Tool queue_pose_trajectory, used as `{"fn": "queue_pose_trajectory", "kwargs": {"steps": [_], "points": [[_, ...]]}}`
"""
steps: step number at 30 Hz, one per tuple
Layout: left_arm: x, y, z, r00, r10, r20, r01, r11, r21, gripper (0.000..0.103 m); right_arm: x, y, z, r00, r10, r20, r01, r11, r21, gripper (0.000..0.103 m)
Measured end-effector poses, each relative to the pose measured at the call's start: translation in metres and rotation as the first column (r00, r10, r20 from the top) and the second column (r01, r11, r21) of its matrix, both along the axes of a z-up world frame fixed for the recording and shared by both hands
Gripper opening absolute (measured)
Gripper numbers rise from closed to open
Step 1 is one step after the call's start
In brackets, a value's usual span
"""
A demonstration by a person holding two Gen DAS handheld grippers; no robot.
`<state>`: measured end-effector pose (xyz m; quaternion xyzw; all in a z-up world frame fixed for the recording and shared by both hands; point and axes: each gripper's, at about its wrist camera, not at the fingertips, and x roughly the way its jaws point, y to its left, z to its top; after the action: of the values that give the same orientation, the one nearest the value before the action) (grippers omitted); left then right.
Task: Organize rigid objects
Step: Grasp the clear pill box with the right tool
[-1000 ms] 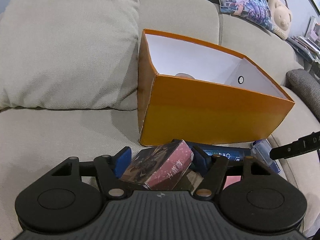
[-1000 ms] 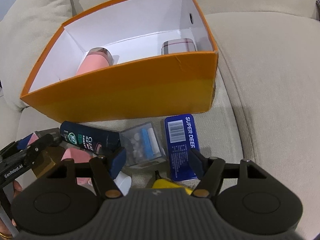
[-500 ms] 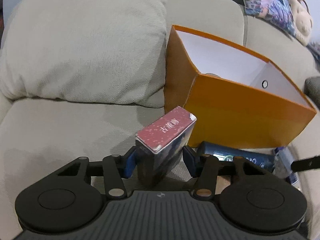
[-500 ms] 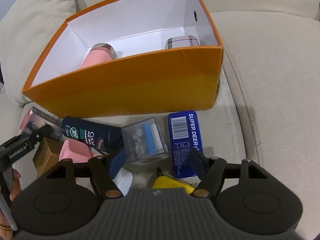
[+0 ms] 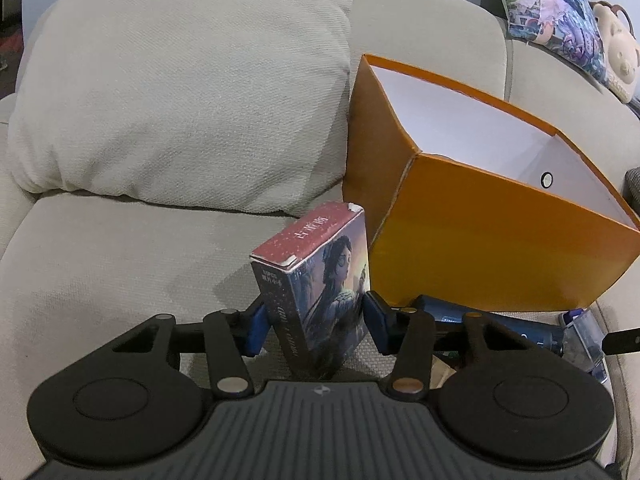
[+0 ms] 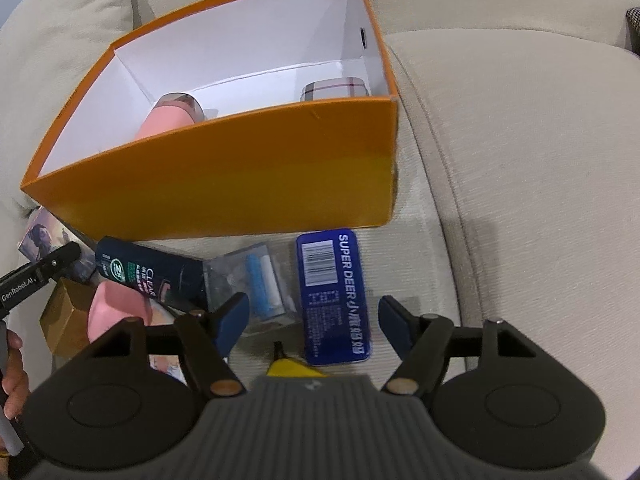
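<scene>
The left gripper [image 5: 312, 320] is gripping the card box [image 5: 316, 280], now lifted upright, left of the orange box [image 5: 480, 248]. The right gripper [image 6: 314, 318] is still hovering, fingers spread, over the blue tin [image 6: 334, 296].

We see a beige fabric sofa [image 5: 100, 264] with a plump matching cushion [image 5: 180, 92] against its backrest. Right of that cushion, a printed pillow [image 5: 552, 12] and a bear-shaped plush [image 5: 618, 60] sit atop the backrest.

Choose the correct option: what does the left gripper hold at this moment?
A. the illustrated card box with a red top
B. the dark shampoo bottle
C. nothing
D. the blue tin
A: in the left wrist view the left gripper has its blue pads closed against both sides of the illustrated card box, which stands upright beside the orange box.
</scene>
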<state>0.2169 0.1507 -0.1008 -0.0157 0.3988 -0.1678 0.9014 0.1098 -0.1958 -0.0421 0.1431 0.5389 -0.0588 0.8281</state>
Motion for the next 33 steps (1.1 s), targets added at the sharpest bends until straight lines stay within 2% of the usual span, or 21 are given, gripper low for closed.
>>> {"fn": "queue_pose_trajectory", "kwargs": {"steps": [2, 4, 7, 11, 15, 18, 20, 26, 30, 33], "points": [[0.0, 0.001, 0.0, 1.0, 0.003, -0.005, -0.004, 1.0, -0.009, 0.057, -0.003, -0.007, 0.001, 0.999, -0.034, 0.018, 0.034, 0.999, 0.004, 0.068], [0.0, 0.001, 0.0, 1.0, 0.007, -0.007, -0.007, 1.0, -0.015, 0.057, -0.004, -0.015, -0.001, 0.998, -0.051, 0.021, 0.05, 0.997, 0.055, 0.069], [0.001, 0.002, 0.0, 1.0, 0.008, -0.008, -0.008, 1.0, -0.016, 0.057, -0.003, -0.009, -0.002, 0.999, -0.005, 0.037, 0.002, 0.996, 0.092, 0.069], [0.001, 0.002, 0.001, 1.0, 0.006, -0.004, -0.006, 1.0, -0.014, 0.056, 0.003, 0.026, 0.003, 0.982, 0.177, 0.066, -0.177, 0.984, -0.003, 0.067], [-0.001, -0.001, 0.001, 1.0, 0.0, 0.007, 0.0, 1.0, 0.001, 0.055, 0.015, 0.043, -0.005, 0.97, 0.24, 0.037, -0.238, 0.97, -0.056, 0.064], [-0.002, -0.005, 0.0, 1.0, 0.004, 0.024, -0.004, 1.0, 0.02, 0.056, 0.026, 0.055, -0.013, 0.957, 0.29, -0.004, -0.289, 0.951, -0.11, 0.051], [-0.001, -0.008, -0.001, 0.999, 0.014, 0.031, -0.014, 1.0, 0.027, 0.06, 0.03, 0.061, -0.018, 0.949, 0.314, -0.031, -0.315, 0.937, -0.151, 0.049], [0.003, -0.01, -0.005, 0.999, 0.02, 0.047, -0.022, 0.999, 0.037, 0.064, 0.038, 0.066, -0.03, 0.947, 0.312, -0.077, -0.32, 0.932, -0.168, 0.049], [0.009, -0.002, -0.006, 0.999, 0.035, 0.031, -0.035, 0.999, -0.015, 0.064, 0.042, 0.066, -0.036, 0.951, 0.294, -0.098, -0.307, 0.939, -0.157, 0.049], [0.011, 0.005, -0.005, 0.998, 0.055, 0.023, -0.053, 0.997, -0.054, 0.057, 0.042, 0.065, -0.037, 0.954, 0.285, -0.097, -0.297, 0.942, -0.158, 0.049]]}}
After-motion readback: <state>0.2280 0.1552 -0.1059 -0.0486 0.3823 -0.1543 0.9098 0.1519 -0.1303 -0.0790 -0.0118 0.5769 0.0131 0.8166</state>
